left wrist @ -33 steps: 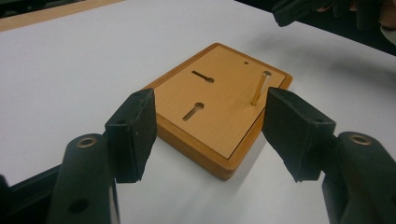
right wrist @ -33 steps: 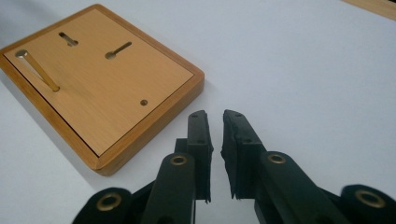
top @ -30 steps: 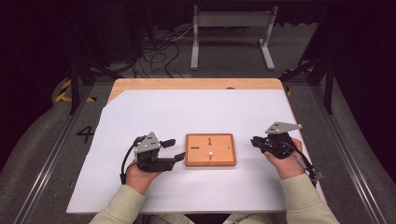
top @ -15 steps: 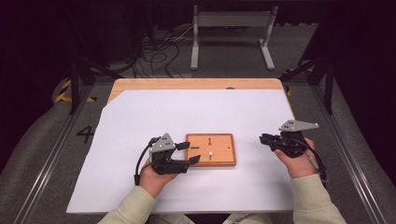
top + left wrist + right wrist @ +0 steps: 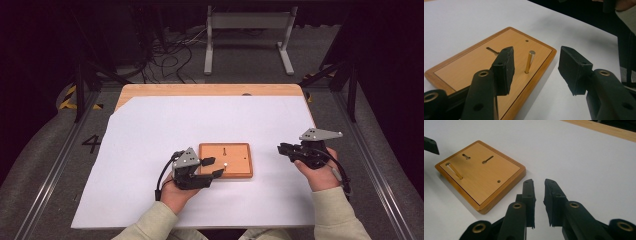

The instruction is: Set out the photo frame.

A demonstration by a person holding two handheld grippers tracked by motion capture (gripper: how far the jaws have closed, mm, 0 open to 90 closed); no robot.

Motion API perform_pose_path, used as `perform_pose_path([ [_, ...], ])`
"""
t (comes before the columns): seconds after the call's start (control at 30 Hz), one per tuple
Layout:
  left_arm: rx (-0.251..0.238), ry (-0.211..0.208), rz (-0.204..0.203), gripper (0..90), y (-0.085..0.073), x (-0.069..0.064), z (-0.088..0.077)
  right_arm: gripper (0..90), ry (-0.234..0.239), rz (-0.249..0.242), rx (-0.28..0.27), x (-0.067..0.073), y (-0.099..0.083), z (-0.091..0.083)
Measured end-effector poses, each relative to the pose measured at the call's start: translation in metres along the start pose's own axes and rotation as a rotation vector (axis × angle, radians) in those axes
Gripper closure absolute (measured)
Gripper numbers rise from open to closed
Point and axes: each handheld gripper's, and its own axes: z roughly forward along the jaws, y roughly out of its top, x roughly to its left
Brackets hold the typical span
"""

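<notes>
My left gripper (image 5: 212,167) sits at the near left corner of the board (image 5: 235,150), its fingers (image 5: 504,68) reaching over that corner. They have just been closing and now stand about half apart, with nothing pressed between the pads. In the left gripper view the pin (image 5: 530,62) stands upright in the board (image 5: 474,67), just beyond the gap between my fingers and nearer the left one; one finger hangs over the wood, the other (image 5: 572,68) over the white sheet beside the board's edge. Neither pad touches the pin. Behind it lies a dark slot (image 5: 492,50), and a small hole (image 5: 526,40) sits farther back.

The board lies flat on the white sheet (image 5: 150,130) covering the surface, roughly midway between my two hands and nearer my edge. From the high view the pin (image 5: 226,164) shows as a small bright dot near the board's near edge.

My right gripper (image 5: 285,149) rests well to the right of the board, clear of it, pointing towards it. Its fingers (image 5: 528,200) are nearly together, a narrow gap between them, and they hold nothing. In the right gripper view the board (image 5: 480,173) lies ahead and to the left, with the pin (image 5: 453,170) at its far corner.
</notes>
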Motion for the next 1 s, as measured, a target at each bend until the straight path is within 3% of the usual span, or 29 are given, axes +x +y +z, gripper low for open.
perform_pose_path([
  [0.43,0.082,0.034,0.021,54.8,0.002,0.000,0.026,77.7,0.006,0.005,-0.010,-0.001,-0.001,-0.003],
  [0.7,0.136,0.008,0.074,63.3,0.003,0.000,0.040,77.4,0.006,0.008,-0.011,-0.001,-0.002,-0.005],
  [0.87,0.143,0.016,0.112,72.9,0.003,0.000,0.044,77.2,0.010,0.011,-0.012,-0.002,-0.004,-0.006],
  [0.93,0.140,0.017,0.099,82.1,0.002,0.005,0.043,77.0,0.010,0.013,-0.013,-0.001,-0.004,-0.006],
  [1.0,0.137,0.008,0.101,82.8,0.002,0.006,0.043,76.9,0.015,0.013,-0.014,-0.001,-0.004,-0.007],
])
